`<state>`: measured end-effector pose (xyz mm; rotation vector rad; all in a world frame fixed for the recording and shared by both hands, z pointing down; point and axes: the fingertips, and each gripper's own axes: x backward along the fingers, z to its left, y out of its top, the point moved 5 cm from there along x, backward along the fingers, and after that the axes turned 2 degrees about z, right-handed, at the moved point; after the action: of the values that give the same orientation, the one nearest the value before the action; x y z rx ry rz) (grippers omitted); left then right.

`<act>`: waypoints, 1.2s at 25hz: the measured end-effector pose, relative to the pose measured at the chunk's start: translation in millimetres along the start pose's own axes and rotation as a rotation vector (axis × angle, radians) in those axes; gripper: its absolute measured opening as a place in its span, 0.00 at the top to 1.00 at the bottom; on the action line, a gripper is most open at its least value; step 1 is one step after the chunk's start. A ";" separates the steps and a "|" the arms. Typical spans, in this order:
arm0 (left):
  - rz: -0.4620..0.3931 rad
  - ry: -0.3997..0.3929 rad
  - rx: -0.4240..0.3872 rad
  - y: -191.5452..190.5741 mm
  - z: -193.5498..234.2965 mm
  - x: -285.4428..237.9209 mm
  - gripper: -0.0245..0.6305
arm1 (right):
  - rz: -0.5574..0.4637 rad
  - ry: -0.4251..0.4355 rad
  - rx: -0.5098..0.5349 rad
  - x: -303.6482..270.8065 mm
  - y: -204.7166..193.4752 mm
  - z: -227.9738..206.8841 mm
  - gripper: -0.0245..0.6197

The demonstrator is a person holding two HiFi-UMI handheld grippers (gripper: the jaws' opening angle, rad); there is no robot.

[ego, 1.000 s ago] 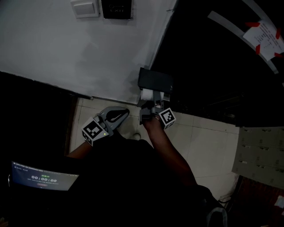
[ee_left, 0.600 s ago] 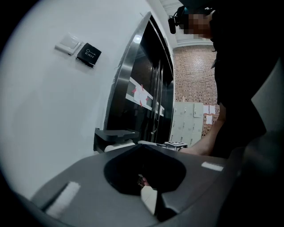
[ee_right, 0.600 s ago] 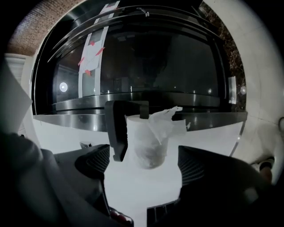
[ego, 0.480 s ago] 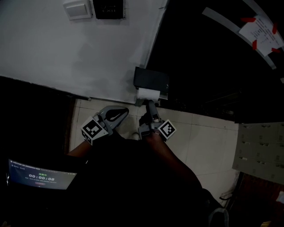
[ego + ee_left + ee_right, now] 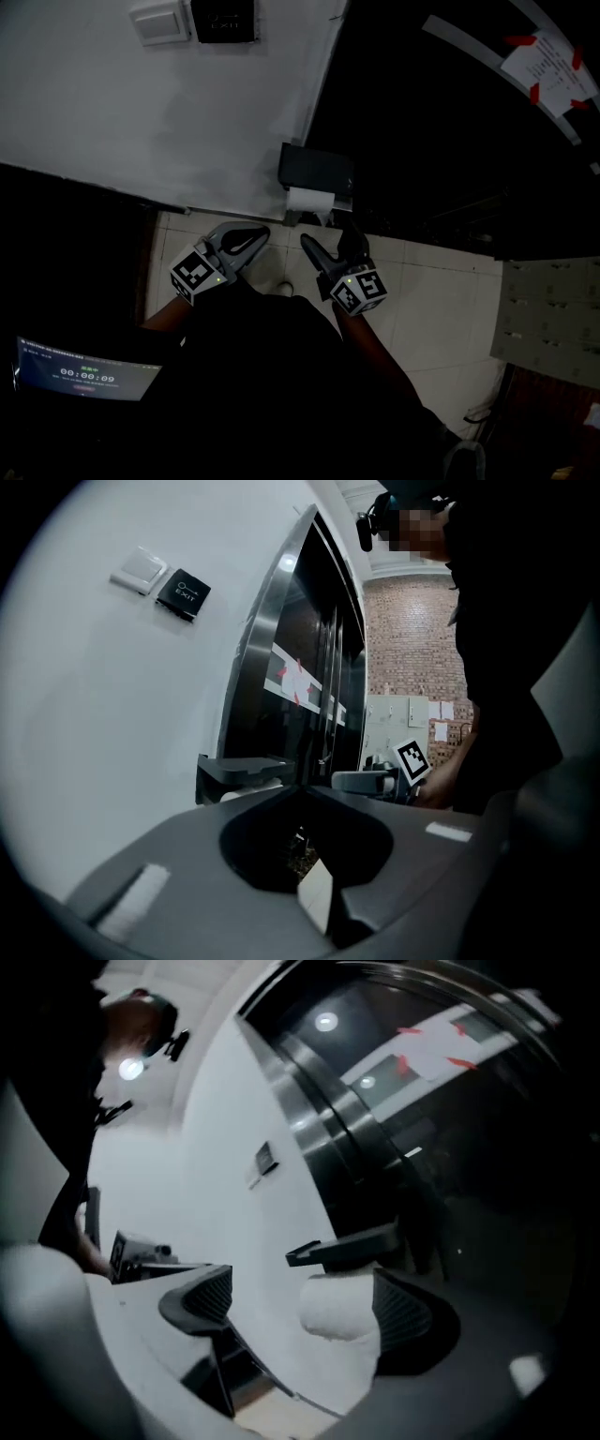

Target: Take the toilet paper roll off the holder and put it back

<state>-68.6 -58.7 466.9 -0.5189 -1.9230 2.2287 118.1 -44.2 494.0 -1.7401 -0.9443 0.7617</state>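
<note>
Smooth white wall (image 5: 112,112) fills the left, carrying a pale square switch plate (image 5: 159,21) and a glossy black plate (image 5: 222,17) beside it. Below, over pale floor tiles (image 5: 431,281), the left tongs (image 5: 255,236) (image 5: 302,794) hang with their grey moulded jaws pressed together, nothing between them. A boxy black holder (image 5: 317,169) juts from the wall's edge, and the toilet paper roll (image 5: 309,200) (image 5: 339,1309), soft, white and cylindrical, sits on it beneath the flat cover. The right tongs (image 5: 328,240) (image 5: 300,1305) point at the roll from just short of it, ribbed jaws spread wide and empty. Dark reflective glass door (image 5: 450,141) lies to the right.
</note>
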 end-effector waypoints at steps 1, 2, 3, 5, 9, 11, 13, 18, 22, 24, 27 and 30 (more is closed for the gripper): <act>0.001 0.000 0.001 0.4 0.1 0.0 0.96 | 0.004 0.030 0.073 0.1 4.8 7.4 0.23; 0.001 -0.001 0.001 1.1 0.0 -0.2 0.96 | 0.000 0.063 0.118 -0.1 10.2 14.7 0.23; 0.001 -0.002 0.001 1.8 0.0 -0.5 0.96 | -0.007 0.096 0.142 -0.2 15.0 20.7 0.23; 0.001 -0.007 0.001 2.5 -0.4 -1.2 0.96 | -0.002 0.146 0.173 0.1 20.8 28.3 0.23; 0.004 -0.022 0.004 4.2 -3.2 -3.2 0.96 | 0.023 0.216 0.224 4.9 25.5 35.5 0.39; 0.011 -0.026 0.018 8.5 -5.3 -3.6 0.96 | 0.021 0.255 0.220 9.3 28.8 37.9 0.83; 0.009 -0.027 0.018 8.6 -5.5 -4.4 0.96 | 0.018 0.279 0.223 10.7 29.9 38.3 0.96; -0.001 -0.024 -0.005 3.0 -3.2 -4.8 0.96 | 0.019 0.295 0.240 7.1 30.1 41.2 0.96; -0.004 -0.029 -0.003 4.7 -4.0 -5.9 0.96 | 0.023 0.305 0.235 5.5 33.4 43.8 0.96; -0.008 -0.033 -0.003 6.3 -3.5 -4.7 0.96 | 0.021 0.314 0.235 4.1 35.2 47.8 0.96; -0.011 -0.036 -0.004 5.3 -5.6 -6.3 0.96 | 0.022 0.329 0.233 5.7 34.2 50.1 0.96; -0.011 -0.034 -0.003 4.5 -6.4 -7.6 0.96 | 0.026 0.341 0.223 5.5 33.2 51.9 0.96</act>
<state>-58.7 -56.1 462.9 -0.4723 -1.9408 2.2427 86.1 -23.1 445.4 -1.6214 -0.5831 0.5404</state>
